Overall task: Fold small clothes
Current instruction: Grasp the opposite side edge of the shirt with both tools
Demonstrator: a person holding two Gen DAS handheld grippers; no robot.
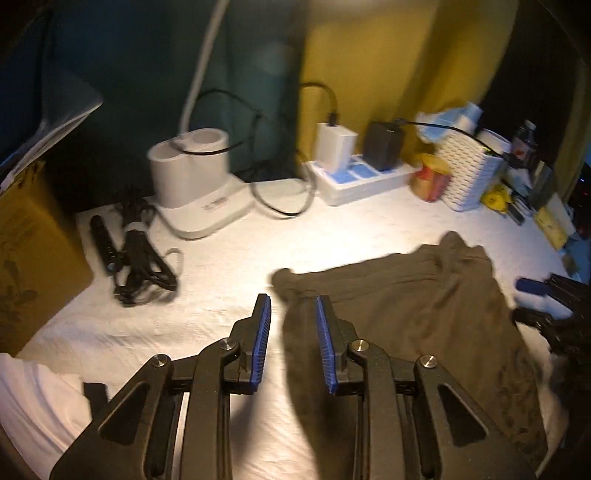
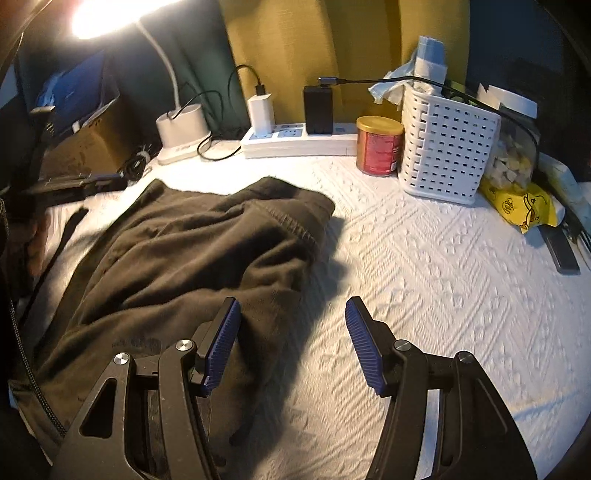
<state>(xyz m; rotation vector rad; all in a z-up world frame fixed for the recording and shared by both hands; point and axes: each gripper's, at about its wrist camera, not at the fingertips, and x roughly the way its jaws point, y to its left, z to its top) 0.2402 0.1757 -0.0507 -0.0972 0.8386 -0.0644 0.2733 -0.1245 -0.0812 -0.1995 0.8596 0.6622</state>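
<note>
- Over the white textured cloth (image 2: 424, 266), the left gripper (image 1: 292, 299) hangs with its blue pads a modest gap apart and nothing between them; the dark garment's left edge lies below.
- At the garment's right edge, the right gripper (image 2: 292, 306) stands wide open and holds nothing.
- Between the two tools, the dark garment (image 2: 192, 258) lies rumpled on the cloth, its long axis running near to far, with a stitched hem at the far end.
- Only the left view shows black straps (image 1: 144, 258) at far left; only the right view shows the lit lamp (image 2: 99, 16).
- Far right, a white slotted basket (image 2: 443, 147) holds blue and white packets; a red can (image 2: 378, 146) stands just beside it.
</note>
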